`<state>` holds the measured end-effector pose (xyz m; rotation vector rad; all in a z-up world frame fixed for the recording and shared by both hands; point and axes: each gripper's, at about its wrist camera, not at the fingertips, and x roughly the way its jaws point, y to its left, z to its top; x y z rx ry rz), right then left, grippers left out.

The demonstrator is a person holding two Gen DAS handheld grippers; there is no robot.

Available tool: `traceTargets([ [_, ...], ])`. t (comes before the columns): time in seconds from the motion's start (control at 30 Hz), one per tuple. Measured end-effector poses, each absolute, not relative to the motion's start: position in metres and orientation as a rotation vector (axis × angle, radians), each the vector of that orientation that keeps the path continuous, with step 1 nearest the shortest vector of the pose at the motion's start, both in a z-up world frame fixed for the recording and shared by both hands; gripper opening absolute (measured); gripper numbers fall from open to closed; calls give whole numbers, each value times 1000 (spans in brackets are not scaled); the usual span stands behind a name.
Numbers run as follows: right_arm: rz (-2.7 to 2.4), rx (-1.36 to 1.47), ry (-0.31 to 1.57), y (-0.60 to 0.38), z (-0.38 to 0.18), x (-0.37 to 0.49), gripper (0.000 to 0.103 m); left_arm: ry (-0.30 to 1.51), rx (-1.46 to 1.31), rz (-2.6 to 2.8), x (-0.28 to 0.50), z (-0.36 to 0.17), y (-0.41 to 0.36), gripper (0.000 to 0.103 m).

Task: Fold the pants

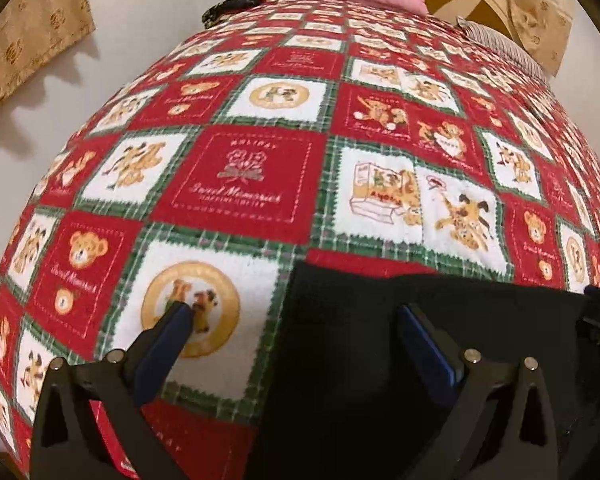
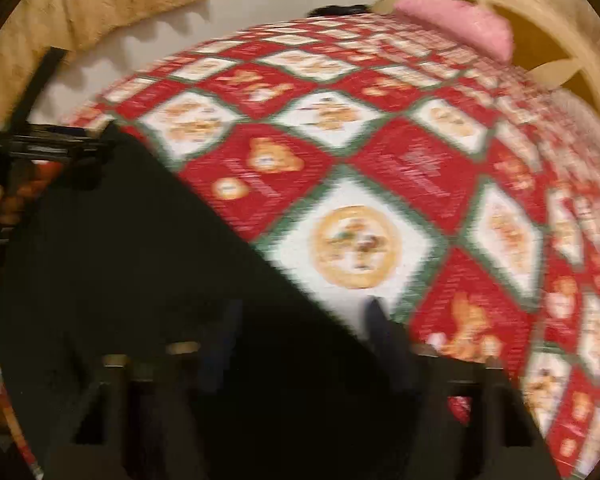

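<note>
While the pants (image 1: 420,320) lie on the quilt (image 1: 260,168), the left gripper (image 1: 296,316) is spread over their edge; right gripper (image 2: 300,312) too blurred to tell.

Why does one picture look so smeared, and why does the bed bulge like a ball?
Right wrist view: motion blur smears the quilt and the black pants; its own fingers barely show. Left wrist view: sharp, with the quilt's printed words legible and the left gripper crisp. Both views: the fisheye lens bends the flat bed into a dome, with dark corners.
</note>
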<state>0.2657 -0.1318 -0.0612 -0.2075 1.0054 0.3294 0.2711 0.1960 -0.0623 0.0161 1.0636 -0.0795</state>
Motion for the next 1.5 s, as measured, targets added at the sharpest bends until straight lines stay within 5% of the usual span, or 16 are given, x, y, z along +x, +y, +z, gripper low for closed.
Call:
traceTargets([
  [0.07, 362, -228, 1003, -125, -59, 263, 12, 1044, 18, -91, 273, -62, 194, 103],
  [0.1, 378, -227, 1007, -123, -58, 261, 9, 1037, 15, -95, 274, -63, 193, 103],
  [0.17, 369, -224, 1003, -120, -54, 257, 6, 1011, 1, -101, 276, -62, 193, 96],
  [0.3, 357, -191, 950, -119, -41, 245, 5, 970, -20, -180, 273, -54, 185, 49],
  [0.37, 359, -178, 918, -117, -31, 236, 5, 952, 4, -174, 270, -48, 179, 45],
  [0.43, 357, -172, 897, -114, -23, 231, 5, 938, -4, -187, 267, -40, 177, 19],
  [0.47, 355, -173, 888, -112, -19, 227, 5, 922, -17, -171, 263, -34, 178, 16],
  [1.07, 348, -353, 601, -53, 28, 70, 5, 700, -142, -225, 118, 43, 212, 16],
  [1.17, 340, -416, 557, -36, 14, 38, 5, 743, -143, -220, 91, 26, 215, 33],
  [1.23, 351, -428, 562, -28, 1, 23, 5, 784, -160, -212, 74, 12, 217, 72],
  [1.27, 352, -440, 569, -23, -8, 17, 5, 794, -167, -202, 67, 5, 219, 78],
  [1.5, 376, -498, 621, -3, -61, -7, 5, 850, -201, -112, 26, -27, 236, 81],
])
